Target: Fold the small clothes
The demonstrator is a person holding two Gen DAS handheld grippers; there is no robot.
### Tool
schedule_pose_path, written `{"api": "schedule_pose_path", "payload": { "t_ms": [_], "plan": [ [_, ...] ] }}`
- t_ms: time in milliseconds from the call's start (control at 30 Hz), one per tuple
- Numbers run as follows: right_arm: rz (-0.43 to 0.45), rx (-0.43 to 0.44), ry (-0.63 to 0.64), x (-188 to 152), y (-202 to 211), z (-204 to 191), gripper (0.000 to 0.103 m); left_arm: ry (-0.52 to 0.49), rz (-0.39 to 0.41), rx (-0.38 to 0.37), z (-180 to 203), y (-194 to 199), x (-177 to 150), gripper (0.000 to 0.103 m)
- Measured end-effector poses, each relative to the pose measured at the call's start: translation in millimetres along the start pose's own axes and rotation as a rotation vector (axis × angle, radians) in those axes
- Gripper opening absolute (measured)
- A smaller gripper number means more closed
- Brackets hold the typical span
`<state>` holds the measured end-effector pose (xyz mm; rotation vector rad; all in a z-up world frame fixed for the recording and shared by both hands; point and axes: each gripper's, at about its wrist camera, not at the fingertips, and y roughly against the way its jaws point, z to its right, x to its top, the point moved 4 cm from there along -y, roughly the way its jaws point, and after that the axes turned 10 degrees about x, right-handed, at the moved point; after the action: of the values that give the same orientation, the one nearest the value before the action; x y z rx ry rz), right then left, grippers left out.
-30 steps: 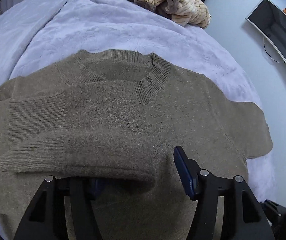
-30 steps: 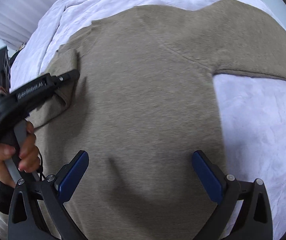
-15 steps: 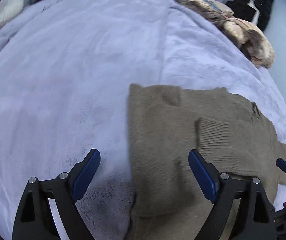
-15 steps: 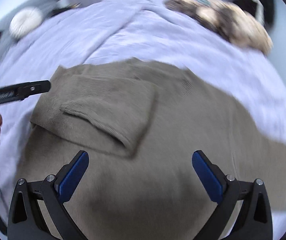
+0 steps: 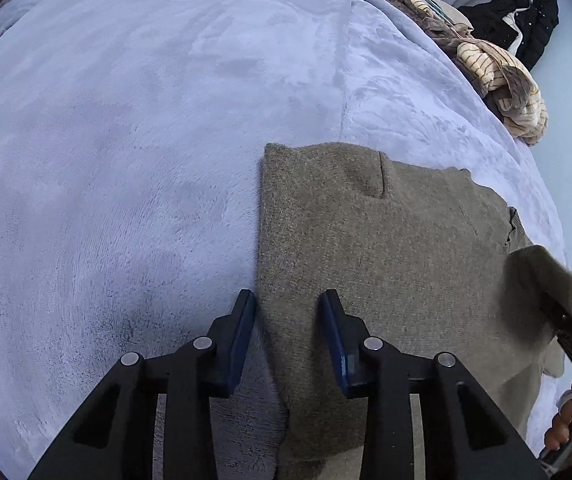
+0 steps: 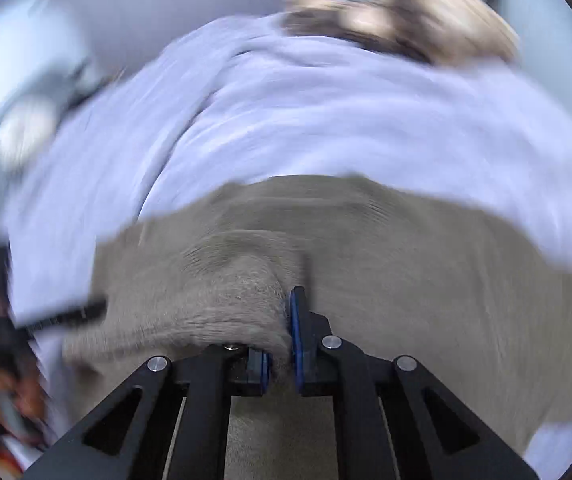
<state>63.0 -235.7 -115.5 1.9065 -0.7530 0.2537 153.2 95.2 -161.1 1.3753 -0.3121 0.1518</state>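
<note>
Both grippers shifted since the earlier frames: left gripper [image 5: 286,312] went to the sweater's [image 5: 385,248] folded left edge, jaws just closing, now part open astride that edge, pads not visibly pressing. Right gripper [image 6: 282,320] just snapped shut on a bunched ribbed fold of the knit, lifting it. Sweater lies on the lavender blanket [image 5: 126,140]. Progress: 1 side looks folded in; the other sleeve is being brought over. Bottom-up fold still left, plus the clothes pile [image 5: 497,76].
</note>
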Motion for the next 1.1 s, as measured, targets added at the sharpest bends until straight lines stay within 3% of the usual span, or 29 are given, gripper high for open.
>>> {"api": "schedule_pose_path", "payload": {
  "t_ms": [67, 100, 133, 167, 233, 300, 400, 533, 600, 667, 700, 733, 767, 900, 1000, 1067, 1100],
  "plan": [
    [0.038, 0.088, -0.296, -11.7, 12.4, 54.2, 0.015, -0.016, 0.002, 0.007, 2.0, -0.4, 0.8, 0.037],
    [0.043, 0.133, -0.433, -21.6, 13.9, 78.7, 0.03, -0.022, 0.003, 0.007, 2.1, -0.2, 1.0, 0.037],
    [0.047, 0.159, -0.553, -33.7, 15.1, 99.2, 0.057, -0.026, 0.001, 0.007, 3.1, -0.4, 1.8, 0.037],
    [0.071, 0.177, -0.633, -43.6, 19.7, 112.9, 0.062, -0.027, 0.0, 0.005, 2.7, 1.0, 2.7, 0.037],
    [0.115, 0.23, -0.7, -53.9, 31.0, 119.9, 0.063, -0.032, -0.006, 0.007, 2.2, 4.7, 5.3, 0.045],
    [0.108, 0.302, -0.732, -62.5, 36.4, 107.9, 0.064, -0.039, 0.017, 0.029, -0.1, 11.2, 12.2, 0.073],
    [0.006, 0.466, -0.732, -73.7, 13.4, 57.4, 0.064, -0.037, 0.034, 0.01, -3.3, 14.3, 24.4, 0.075],
    [-0.197, 0.614, -0.682, -107.1, -51.5, -42.1, 0.064, -0.035, -0.046, -0.021, -5.3, -3.3, 32.2, 0.071],
    [-0.247, 0.649, -0.687, -118.5, -82.8, -78.8, 0.064, -0.064, -0.071, -0.025, -3.9, -10.8, 30.3, 0.024],
    [-0.248, 0.666, -0.703, -118.2, -102.9, -98.0, 0.064, -0.06, -0.078, -0.083, -1.3, -7.6, 31.6, 0.01],
    [-0.244, 0.659, -0.707, -116.4, -112.3, -104.5, 0.051, -0.069, -0.073, -0.099, 0.0, -3.3, 33.5, 0.009],
    [-0.243, 0.66, -0.716, -117.9, -116.8, -110.0, 0.013, -0.082, -0.059, -0.112, 0.2, 3.3, 36.2, 0.009],
    [-0.248, 0.676, -0.73, -115.9, -122.2, -115.5, 0.007, -0.099, -0.045, -0.117, -0.7, 8.2, 38.3, 0.009],
    [-0.231, 0.735, -0.709, -106.4, -122.9, -136.4, 0.006, -0.165, -0.064, -0.097, -10.7, 0.0, 38.1, 0.009],
    [-0.282, 0.692, -0.7, -119.0, -141.5, -143.2, 0.006, -0.18, -0.065, -0.077, -12.0, -11.5, 34.8, 0.01],
    [-0.315, 0.618, -0.669, -126.8, -148.6, -139.6, 0.007, -0.166, -0.054, -0.073, -13.1, -9.5, 34.2, 0.01],
    [-0.321, 0.629, -0.672, -127.2, -144.7, -137.9, 0.011, -0.163, -0.041, -0.064, -13.4, -6.2, 34.3, 0.01]
  ]
}}
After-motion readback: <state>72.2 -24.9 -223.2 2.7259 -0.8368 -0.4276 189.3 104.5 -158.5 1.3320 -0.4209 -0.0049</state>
